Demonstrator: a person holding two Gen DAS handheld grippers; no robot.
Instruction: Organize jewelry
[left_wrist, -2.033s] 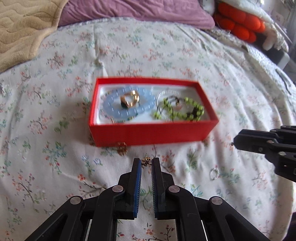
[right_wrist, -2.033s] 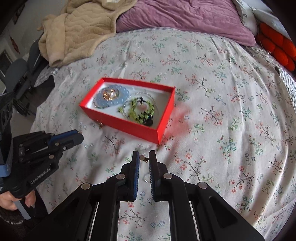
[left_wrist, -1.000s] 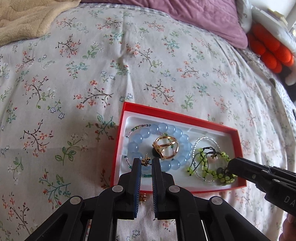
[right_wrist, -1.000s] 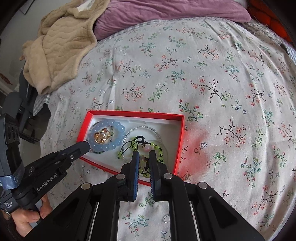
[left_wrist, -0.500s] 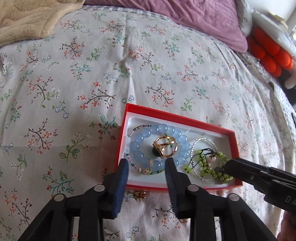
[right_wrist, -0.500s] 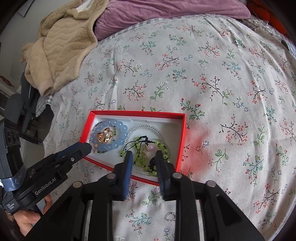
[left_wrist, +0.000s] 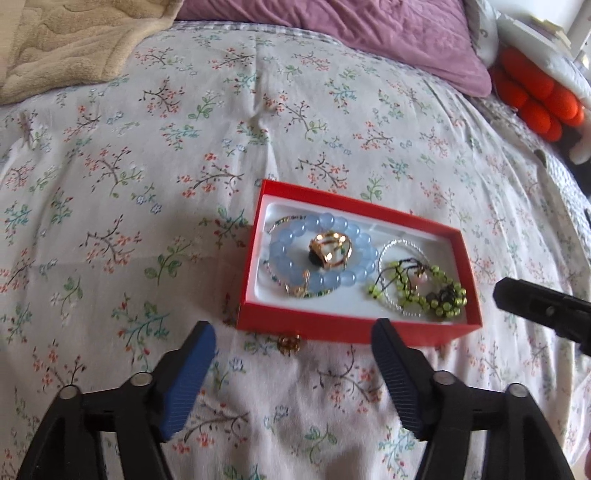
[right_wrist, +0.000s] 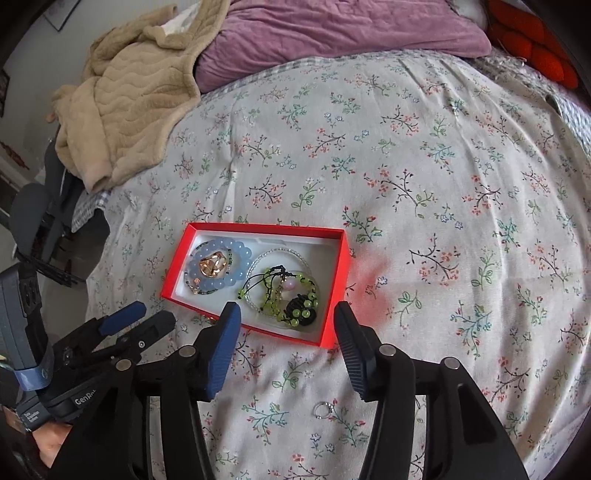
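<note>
A red box (left_wrist: 354, 329) (right_wrist: 334, 295) lies on the floral bedspread. It holds a blue bead bracelet (left_wrist: 291, 240) (right_wrist: 236, 278), a gold ring (left_wrist: 330, 249) (right_wrist: 212, 266), a green bead bracelet (left_wrist: 436, 295) (right_wrist: 295, 310) and a small gold earring (left_wrist: 300, 290). My left gripper (left_wrist: 293, 334) is open and empty just in front of the box. My right gripper (right_wrist: 284, 310) is open and empty over the box's near corner. A small gold piece (left_wrist: 290, 343) lies on the bedspread by the box's front wall. A silver ring (right_wrist: 323, 410) lies on the bedspread between my right fingers.
A beige blanket (right_wrist: 122, 92) (left_wrist: 74, 40) and a purple pillow (right_wrist: 332, 33) (left_wrist: 351, 26) lie at the bed's far end. Orange cushions (left_wrist: 532, 99) sit at the far right. The bed's left edge drops off near a dark chair (right_wrist: 33, 218).
Both grippers opened wide and drew back from the box. The gold earring the left gripper held now lies in the box by the blue bracelet.
</note>
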